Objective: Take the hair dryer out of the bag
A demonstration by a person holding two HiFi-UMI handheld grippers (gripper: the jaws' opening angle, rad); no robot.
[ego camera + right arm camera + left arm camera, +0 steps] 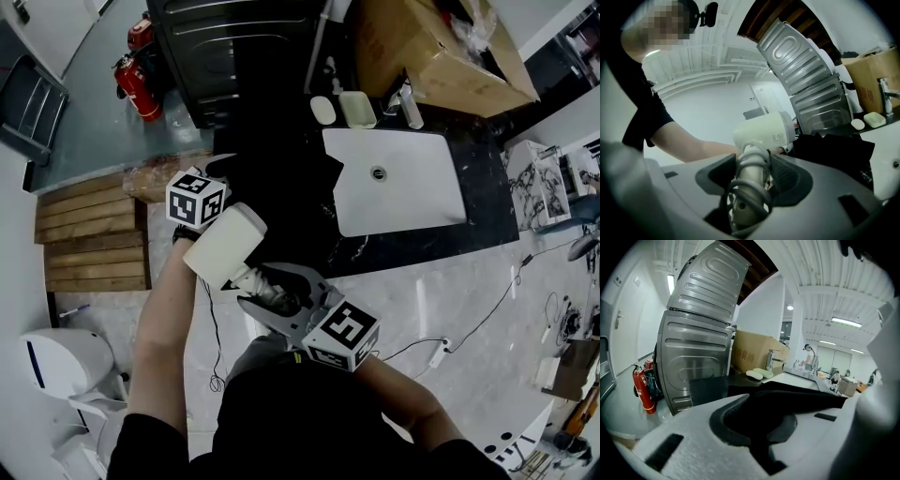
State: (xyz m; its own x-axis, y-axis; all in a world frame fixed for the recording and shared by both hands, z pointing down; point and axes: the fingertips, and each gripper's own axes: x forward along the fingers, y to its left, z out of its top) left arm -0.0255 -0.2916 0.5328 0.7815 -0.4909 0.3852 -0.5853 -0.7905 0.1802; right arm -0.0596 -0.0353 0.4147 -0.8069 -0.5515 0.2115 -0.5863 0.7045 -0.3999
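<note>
Your left hand-held gripper [761,427] is pressed together on a fold of the black bag [797,394], which stretches over the dark surface [492,202] by the sink [403,187]. The white hair dryer [225,246] is clear of the bag, its cord-wrapped handle pinched in your right hand-held gripper [752,176].

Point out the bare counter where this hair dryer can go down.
Free: the dark counter right of the white sink, and the strip along the sink's front edge. Crowded: behind the sink, with soap dishes, faucet and cardboard box; the black bag fills the left side.
</note>
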